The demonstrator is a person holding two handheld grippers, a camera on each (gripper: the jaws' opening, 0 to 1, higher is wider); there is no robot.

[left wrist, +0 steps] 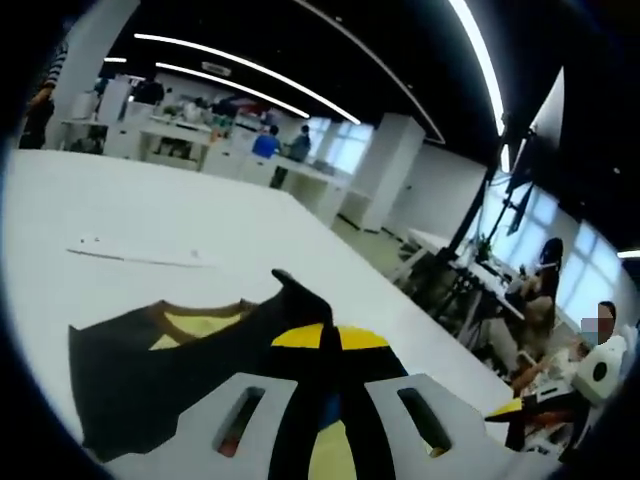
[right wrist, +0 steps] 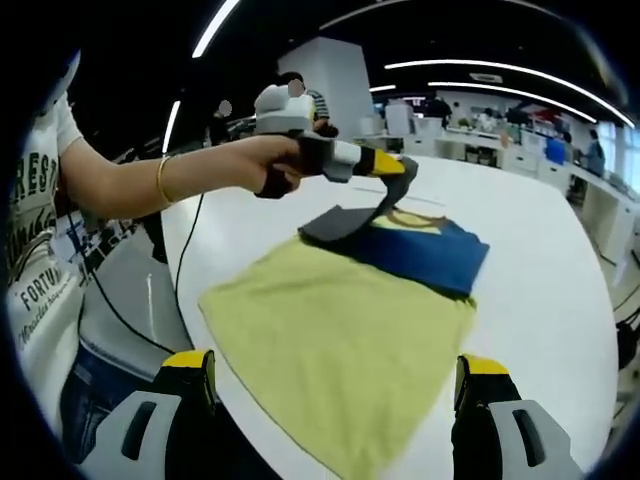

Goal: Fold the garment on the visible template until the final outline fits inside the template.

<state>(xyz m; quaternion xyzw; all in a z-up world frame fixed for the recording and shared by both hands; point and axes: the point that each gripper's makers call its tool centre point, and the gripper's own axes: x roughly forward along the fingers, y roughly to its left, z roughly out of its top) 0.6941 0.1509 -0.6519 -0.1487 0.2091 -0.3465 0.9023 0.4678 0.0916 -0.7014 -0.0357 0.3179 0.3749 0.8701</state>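
Note:
A yellow and navy T-shirt (right wrist: 340, 320) lies flat on the white table (right wrist: 545, 300), its navy part (right wrist: 430, 255) at the far end. A hand holds my left gripper (right wrist: 385, 165) over that far end, shut on a dark flap (right wrist: 345, 222) of the shirt and lifting it off the cloth. In the left gripper view the same dark fabric (left wrist: 300, 300) rises between the yellow tips of my left gripper (left wrist: 330, 335), with the yellow-lined collar (left wrist: 200, 320) beyond. My right gripper (right wrist: 335, 375) hangs open over the near yellow hem, with nothing between its fingers.
A thin white strip (left wrist: 140, 255) lies on the table beyond the shirt. The person's arm with a bracelet (right wrist: 160, 180) reaches in from the left, and a black cable (right wrist: 185, 270) runs along the table's left edge. Desks and people fill the background.

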